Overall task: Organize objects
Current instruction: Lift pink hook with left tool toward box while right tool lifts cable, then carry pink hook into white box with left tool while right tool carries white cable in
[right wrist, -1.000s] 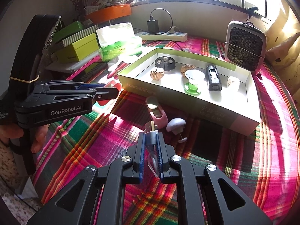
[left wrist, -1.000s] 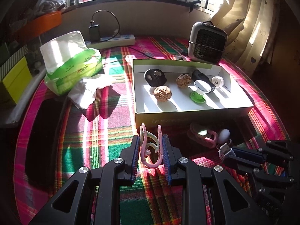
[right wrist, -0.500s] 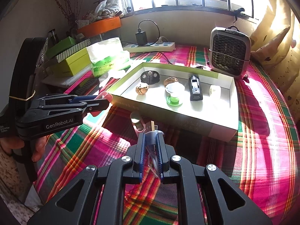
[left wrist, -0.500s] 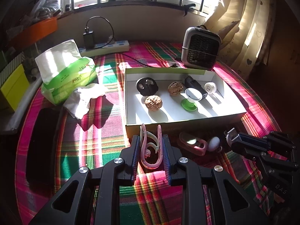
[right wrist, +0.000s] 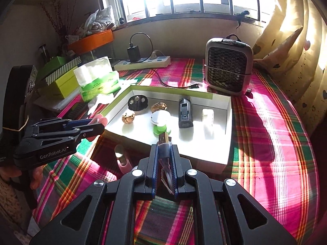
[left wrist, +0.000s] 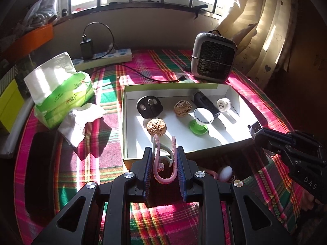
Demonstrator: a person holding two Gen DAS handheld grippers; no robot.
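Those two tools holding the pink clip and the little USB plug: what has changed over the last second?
Both tools have moved forward toward the white box. The left tool now holds its pink clip at the box's near wall; the right tool carries the USB plug up to the near edge. Neither let go. The walnuts and other items inside the box stayed put.

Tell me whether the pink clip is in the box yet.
Not yet. The pink clip is clamped in the left gripper, at the near wall of the box, not resting on its floor.
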